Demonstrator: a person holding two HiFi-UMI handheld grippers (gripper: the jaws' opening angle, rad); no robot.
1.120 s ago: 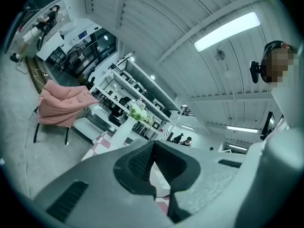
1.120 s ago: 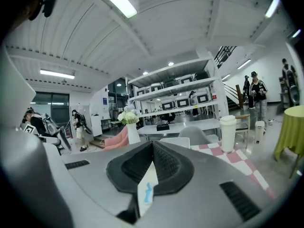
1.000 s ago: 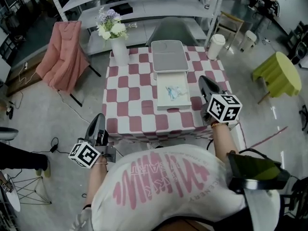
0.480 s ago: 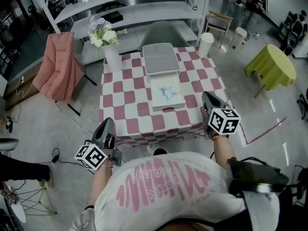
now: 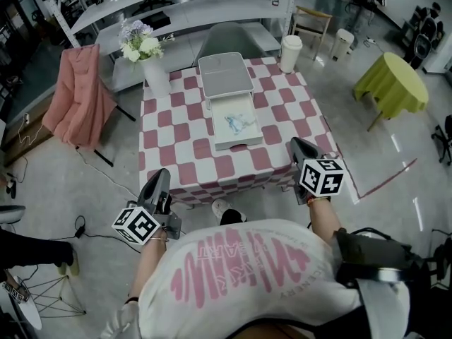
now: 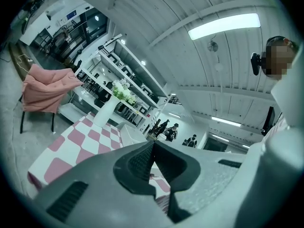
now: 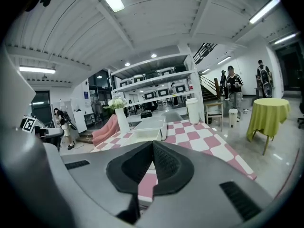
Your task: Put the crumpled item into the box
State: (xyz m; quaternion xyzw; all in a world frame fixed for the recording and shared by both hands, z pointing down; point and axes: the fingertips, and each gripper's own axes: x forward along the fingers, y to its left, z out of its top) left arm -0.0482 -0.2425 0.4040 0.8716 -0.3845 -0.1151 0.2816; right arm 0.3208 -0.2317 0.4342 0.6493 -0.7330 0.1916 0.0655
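Checkered table (image 5: pixel 176 150), open box (image 5: pixel 237 144) holding crumpled item (image 5: pixel 238 122)

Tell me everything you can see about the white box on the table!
The box is white, shallow and rectangular, with low walls and an open top; it looks like plastic or card. It sits flat near the middle of the pink-and-white checked table. Inside lies a small crumpled item with pale blue marks. At its far edge it meets a flat greyish panel, perhaps its lid.
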